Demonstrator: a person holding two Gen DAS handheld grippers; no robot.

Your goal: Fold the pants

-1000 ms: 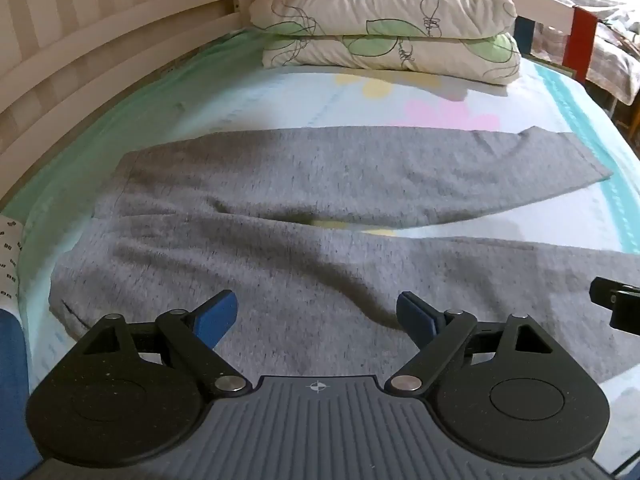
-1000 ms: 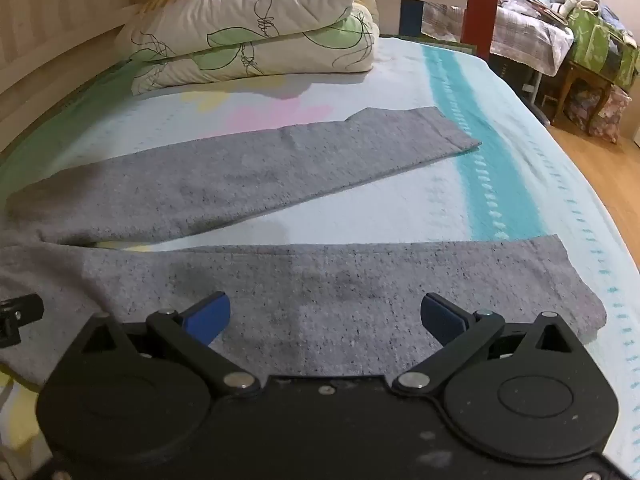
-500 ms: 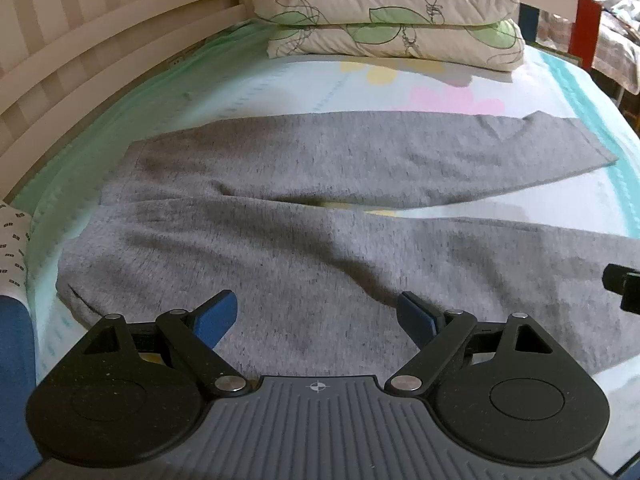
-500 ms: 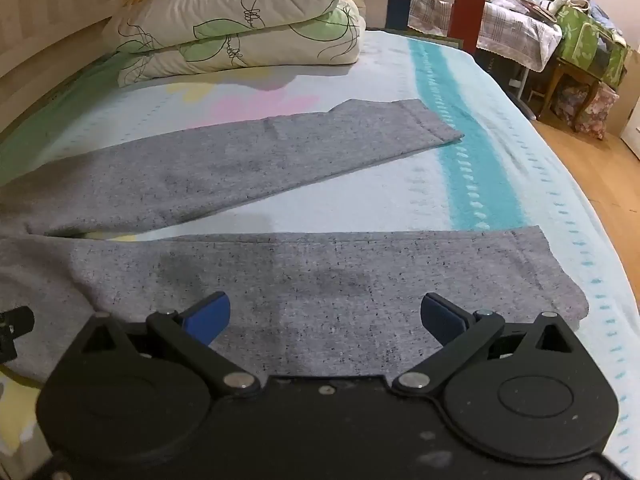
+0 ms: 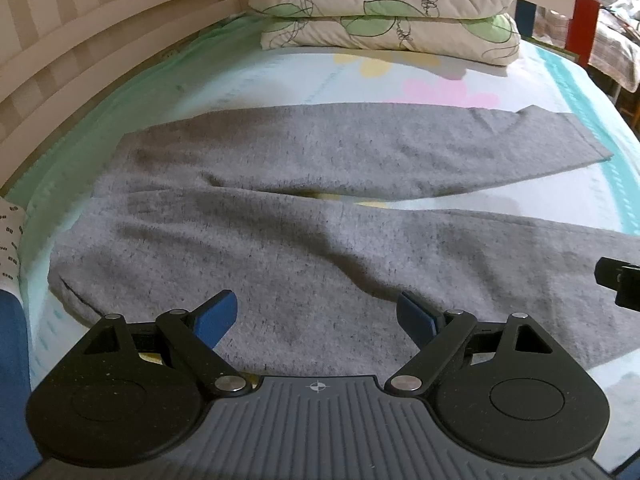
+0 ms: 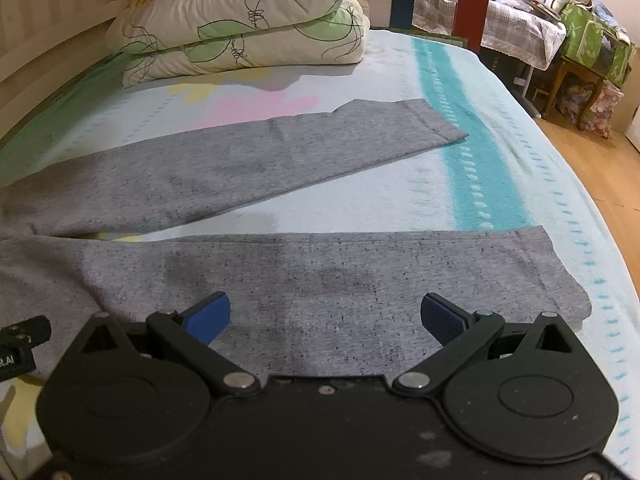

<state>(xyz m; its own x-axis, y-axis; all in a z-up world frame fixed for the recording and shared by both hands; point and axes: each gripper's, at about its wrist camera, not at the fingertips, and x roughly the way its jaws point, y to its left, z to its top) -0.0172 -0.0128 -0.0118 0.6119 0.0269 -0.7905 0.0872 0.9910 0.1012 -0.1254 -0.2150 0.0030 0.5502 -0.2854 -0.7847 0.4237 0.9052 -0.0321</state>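
On the left, a white bed rail runs along the bed. The gray pants lie flat on the bed sheet, with the waist end at the left and the two legs spread apart, reaching to the right. A folded quilt sits at the far end, well apart from the pants.

The left gripper hangs over the near leg close to the waist. Its blue fingers are wide apart and hold nothing. Further right, the right gripper hangs over the same leg nearer the cuff, also wide and holding nothing.

No fold is made yet. If a gripper pinches only the top layer, the leg could open up and bunch. If it digs too deep, it could grab the bed sheet too.
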